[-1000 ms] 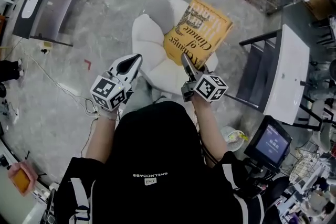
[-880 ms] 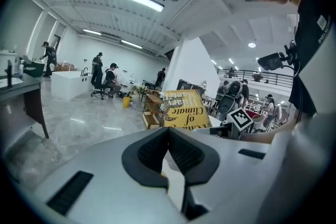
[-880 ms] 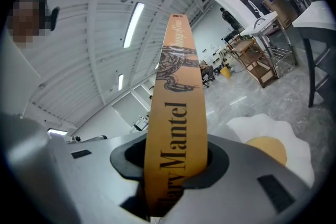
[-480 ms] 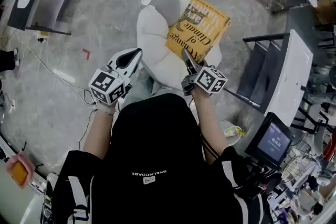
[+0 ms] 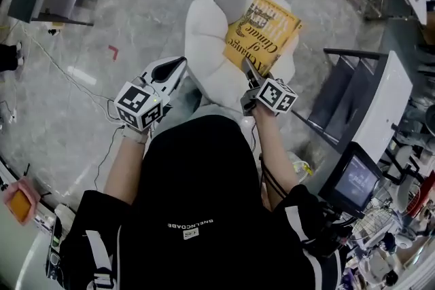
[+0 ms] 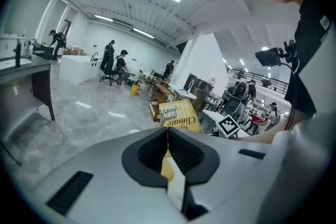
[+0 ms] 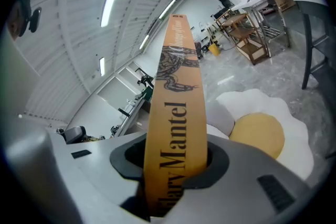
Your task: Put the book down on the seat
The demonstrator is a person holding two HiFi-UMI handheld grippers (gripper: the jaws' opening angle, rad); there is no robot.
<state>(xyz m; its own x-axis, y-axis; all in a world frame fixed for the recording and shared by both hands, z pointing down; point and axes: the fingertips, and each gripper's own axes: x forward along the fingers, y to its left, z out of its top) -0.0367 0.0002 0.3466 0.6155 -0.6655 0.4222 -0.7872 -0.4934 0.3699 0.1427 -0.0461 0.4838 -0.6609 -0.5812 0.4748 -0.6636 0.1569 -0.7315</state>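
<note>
Book (image 5: pixel 262 34) is sinking lower than a second ago, over the seat's (image 5: pixel 204 44) right half. Your right gripper (image 5: pixel 250 70) is pinching its spine; your left gripper (image 5: pixel 175 67) is idling, jaws pressed together. Set-down is likely nearing.

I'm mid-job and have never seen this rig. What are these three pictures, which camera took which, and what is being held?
There is no robot arm here. A person holds a two-jaw gripper in each hand. The overhead picture comes from a camera on the person's head, looking steeply down. The cubes with square markers are parts of the grippers. The other two pictures come from cameras riding on each gripper, looking along its jaws.

The right gripper is shut on the yellow book, clamping it near the spine, whose lettering fills the right gripper view. The left gripper has its jaws together with nothing between them.

Under the book is the seat, white and petal-shaped with a yellow middle. The book is over it; I cannot tell whether it touches yet.
</note>
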